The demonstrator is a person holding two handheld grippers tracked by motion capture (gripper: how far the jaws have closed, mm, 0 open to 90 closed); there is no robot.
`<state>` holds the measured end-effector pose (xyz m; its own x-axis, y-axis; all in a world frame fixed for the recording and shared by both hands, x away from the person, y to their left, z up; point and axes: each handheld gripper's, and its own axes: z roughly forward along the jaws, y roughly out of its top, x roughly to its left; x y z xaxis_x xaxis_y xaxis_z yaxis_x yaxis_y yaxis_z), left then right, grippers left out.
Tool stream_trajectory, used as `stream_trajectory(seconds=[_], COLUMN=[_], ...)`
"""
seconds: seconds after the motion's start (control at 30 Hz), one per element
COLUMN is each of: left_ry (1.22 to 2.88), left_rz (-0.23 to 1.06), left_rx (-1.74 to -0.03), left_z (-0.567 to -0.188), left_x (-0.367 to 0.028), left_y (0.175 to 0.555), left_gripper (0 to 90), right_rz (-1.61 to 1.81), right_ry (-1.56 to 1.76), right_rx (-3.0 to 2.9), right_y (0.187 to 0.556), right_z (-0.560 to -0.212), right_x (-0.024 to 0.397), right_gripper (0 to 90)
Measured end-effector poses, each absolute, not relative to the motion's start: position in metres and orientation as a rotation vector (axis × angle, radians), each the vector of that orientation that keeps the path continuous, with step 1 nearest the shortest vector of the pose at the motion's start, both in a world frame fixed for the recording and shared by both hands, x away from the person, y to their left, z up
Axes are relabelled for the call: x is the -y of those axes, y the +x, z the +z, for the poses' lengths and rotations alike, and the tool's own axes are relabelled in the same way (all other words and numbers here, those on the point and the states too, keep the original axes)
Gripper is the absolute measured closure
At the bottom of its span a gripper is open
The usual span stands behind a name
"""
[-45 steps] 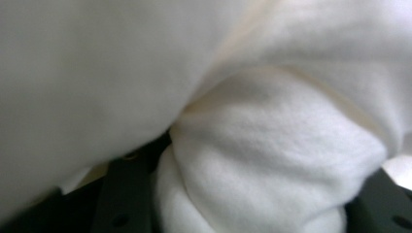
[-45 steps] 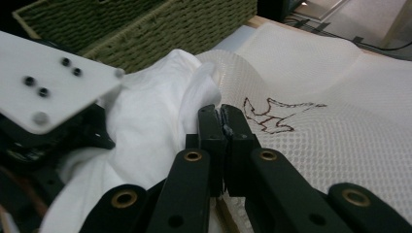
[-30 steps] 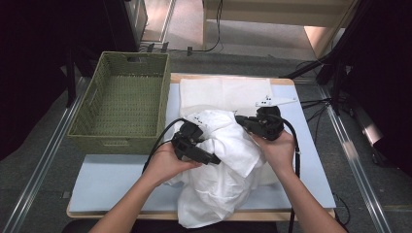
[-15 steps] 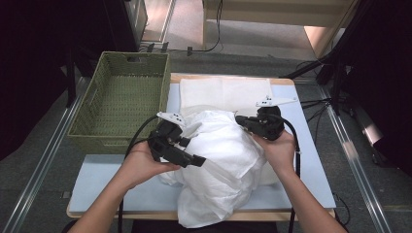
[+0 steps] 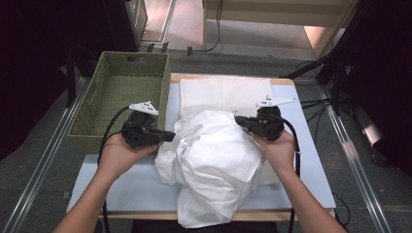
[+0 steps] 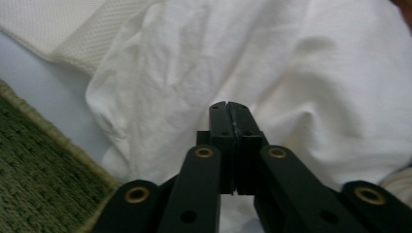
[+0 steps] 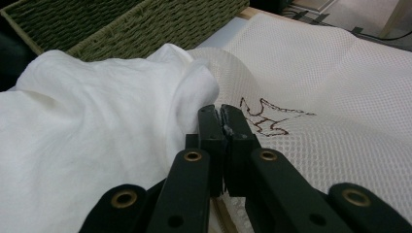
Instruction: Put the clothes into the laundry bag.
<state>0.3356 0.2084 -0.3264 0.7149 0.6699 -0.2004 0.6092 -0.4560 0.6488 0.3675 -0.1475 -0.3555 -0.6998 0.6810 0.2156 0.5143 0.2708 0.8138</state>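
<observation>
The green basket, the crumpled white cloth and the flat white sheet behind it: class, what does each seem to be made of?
Green basket: woven fibre, perhaps seagrass or paper cord; plaited weave shows.
Crumpled white cloth: soft matte woven fabric, likely cotton; creases.
Flat white sheet: mesh textile, probably synthetic; fine holes, a brown stitched outline.

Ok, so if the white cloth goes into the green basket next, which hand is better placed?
Probably the left. The left claw sits at the white cloth's edge right beside the green basket, while the right claw is across the bundle. Both are shut.
</observation>
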Motion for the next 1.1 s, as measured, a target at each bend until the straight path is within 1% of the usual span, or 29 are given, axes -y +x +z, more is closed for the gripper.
stream_trajectory(seconds=[0.07,0.1,0.17,0.33,0.5,0.8,0.97,1.1], left_ry=[2.19,2.193,2.206,2.225,2.218,2.219,2.246,2.24], left_rz=[0.123,0.124,0.165,0.162,0.073,0.011,0.018,0.028], left_rx=[-0.982,-0.984,-0.962,-0.931,-0.889,-0.771,-0.719,-0.725], left_z=[-0.332,-0.335,-0.341,-0.355,-0.374,-0.388,-0.392,-0.394], left_x=[-0.203,-0.197,-0.18,-0.144,-0.12,-0.087,-0.067,-0.058], left_y=[0.344,0.347,0.351,0.358,0.366,0.359,0.354,0.357], left_gripper=[90.0,90.0,90.0,90.0,90.0,90.0,90.0,90.0], right_rz=[1.406,1.406,1.41,1.412,1.41,1.405,1.43,1.458], right_ry=[1.121,1.121,1.122,1.12,1.116,1.112,1.109,1.117], right_rx=[-2.357,-2.357,-2.357,-2.36,-2.365,-2.366,-2.351,-2.331], right_y=[0.367,0.367,0.367,0.366,0.364,0.364,0.363,0.362], right_z=[-0.355,-0.355,-0.355,-0.354,-0.353,-0.354,-0.35,-0.345], right_x=[0.147,0.147,0.147,0.147,0.147,0.145,0.145,0.147], right_gripper=[90.0,90.0,90.0,90.0,90.0,90.0,90.0,90.0])
